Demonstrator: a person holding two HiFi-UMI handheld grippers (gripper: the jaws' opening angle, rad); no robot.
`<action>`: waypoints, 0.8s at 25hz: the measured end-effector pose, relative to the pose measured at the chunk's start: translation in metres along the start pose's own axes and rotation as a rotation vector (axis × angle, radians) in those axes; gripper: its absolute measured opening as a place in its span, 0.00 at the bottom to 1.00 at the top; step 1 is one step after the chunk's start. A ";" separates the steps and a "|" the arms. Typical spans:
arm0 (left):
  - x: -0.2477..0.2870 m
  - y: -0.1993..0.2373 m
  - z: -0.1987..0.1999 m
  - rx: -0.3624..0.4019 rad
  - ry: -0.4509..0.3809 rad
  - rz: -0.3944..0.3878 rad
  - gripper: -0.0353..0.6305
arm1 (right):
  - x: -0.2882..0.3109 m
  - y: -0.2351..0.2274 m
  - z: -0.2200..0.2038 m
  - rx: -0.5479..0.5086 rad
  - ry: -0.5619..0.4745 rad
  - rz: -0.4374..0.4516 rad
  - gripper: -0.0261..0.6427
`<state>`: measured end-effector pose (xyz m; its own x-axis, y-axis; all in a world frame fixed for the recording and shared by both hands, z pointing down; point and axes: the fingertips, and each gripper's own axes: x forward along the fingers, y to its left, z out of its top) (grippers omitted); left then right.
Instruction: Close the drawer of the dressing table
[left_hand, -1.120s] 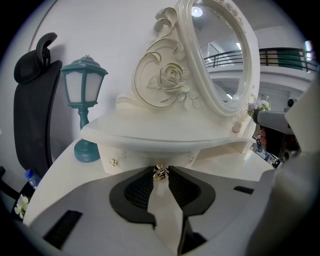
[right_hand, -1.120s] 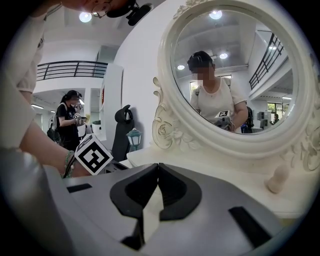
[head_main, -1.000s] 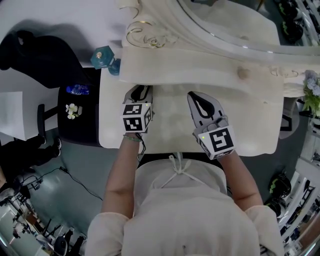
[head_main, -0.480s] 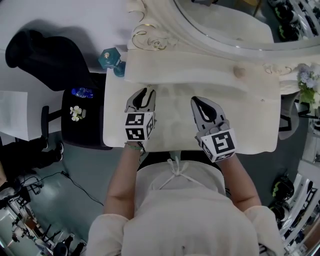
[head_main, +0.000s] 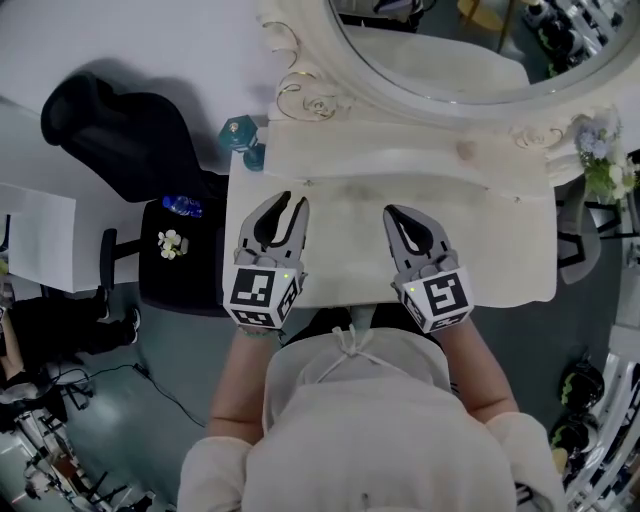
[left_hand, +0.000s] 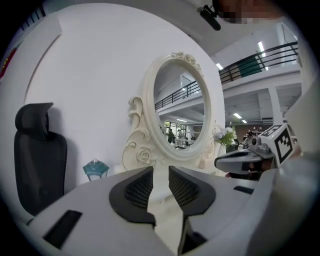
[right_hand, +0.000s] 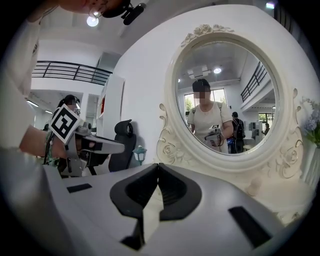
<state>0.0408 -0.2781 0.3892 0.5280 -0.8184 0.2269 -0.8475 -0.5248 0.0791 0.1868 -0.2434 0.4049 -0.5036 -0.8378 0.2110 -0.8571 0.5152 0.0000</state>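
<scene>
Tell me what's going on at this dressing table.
A person stands at the white dressing table, holding a claw in each hand above its top. The left claw has its jaws slightly apart and closing, with nothing between them. The right claw is shut and empty. In the head view no drawer sticks out from the front edge, so the drawer appears to be closed.

Cream dressing table (head_main: 500, 250); teal lantern (head_main: 238, 131); black chair (head_main: 120, 130); white wall (head_main: 150, 40); grey-green floor (head_main: 170, 350).
</scene>
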 end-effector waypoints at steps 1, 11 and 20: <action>-0.006 -0.001 0.010 0.007 -0.023 0.001 0.22 | -0.002 0.001 0.003 -0.003 -0.009 -0.003 0.05; -0.053 -0.023 0.056 0.058 -0.144 -0.082 0.09 | -0.022 0.013 0.044 -0.037 -0.099 -0.024 0.05; -0.065 -0.030 0.080 0.091 -0.183 -0.111 0.08 | -0.035 0.019 0.065 -0.070 -0.154 0.027 0.05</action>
<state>0.0361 -0.2274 0.2943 0.6256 -0.7790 0.0409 -0.7798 -0.6260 0.0040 0.1808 -0.2160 0.3343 -0.5419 -0.8383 0.0597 -0.8359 0.5450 0.0651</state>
